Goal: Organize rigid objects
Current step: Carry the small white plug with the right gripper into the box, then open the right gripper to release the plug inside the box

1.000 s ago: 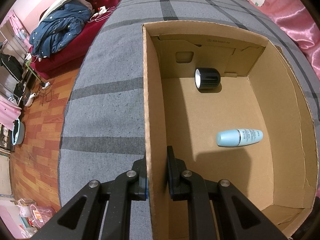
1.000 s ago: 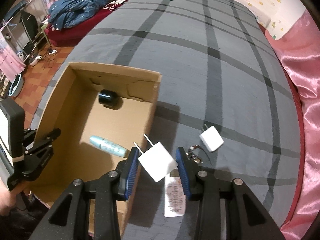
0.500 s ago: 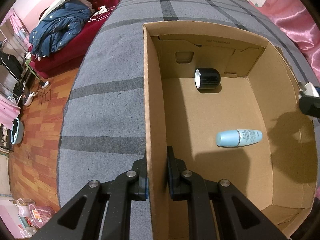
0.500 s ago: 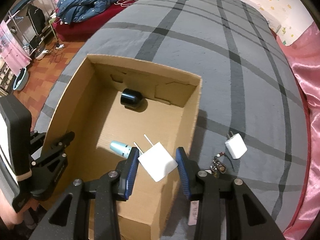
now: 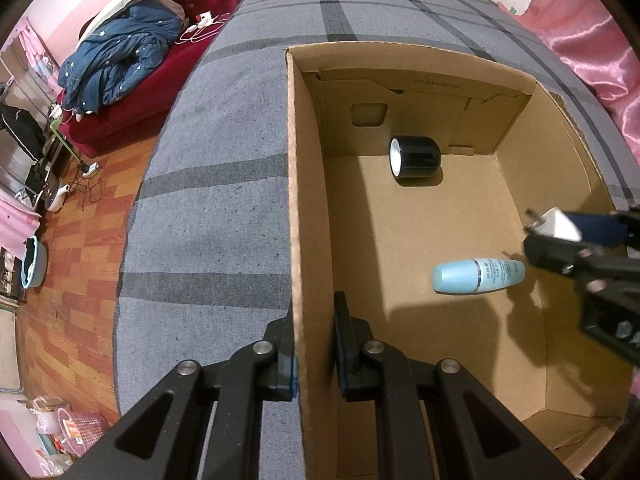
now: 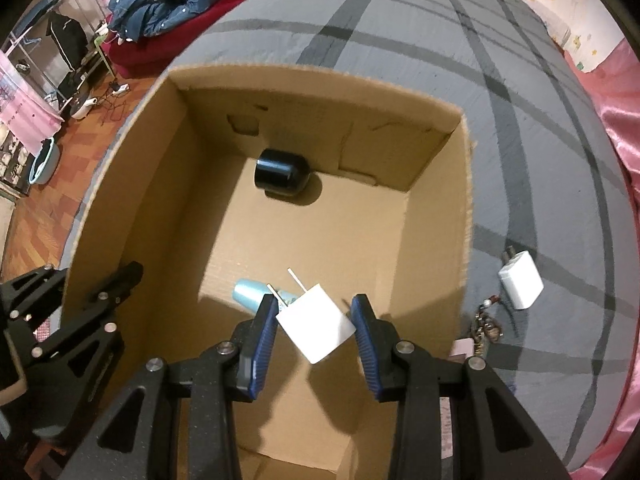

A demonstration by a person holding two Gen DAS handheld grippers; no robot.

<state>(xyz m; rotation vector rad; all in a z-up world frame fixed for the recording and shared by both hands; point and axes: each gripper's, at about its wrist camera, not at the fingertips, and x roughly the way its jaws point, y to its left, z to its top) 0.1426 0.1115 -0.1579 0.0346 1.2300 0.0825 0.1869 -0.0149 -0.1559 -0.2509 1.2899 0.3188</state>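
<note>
An open cardboard box (image 5: 304,208) (image 6: 466,216) sits on a grey checked bed cover. My left gripper (image 5: 314,344) is shut on the box's left wall. My right gripper (image 6: 314,320) (image 5: 554,236) is shut on a white plug adapter (image 6: 316,328) (image 5: 560,222), prongs pointing away, and hangs over the inside of the box near its right wall. On the box floor lie a black cylinder (image 5: 416,157) (image 6: 280,174) at the back and a pale blue bottle (image 5: 478,276) (image 6: 250,294), partly hidden by the adapter in the right wrist view.
On the cover right of the box lie a second white plug adapter (image 6: 520,282), a key ring (image 6: 486,322) and a pale pink card (image 6: 462,348). A red sofa with a blue coat (image 5: 120,60) stands beyond the bed's left edge. Pink fabric (image 6: 624,128) lies to the right.
My right gripper has carried the adapter leftwards from above the bed cover over the box's right wall and down into the box. The left gripper has kept still on the wall.
</note>
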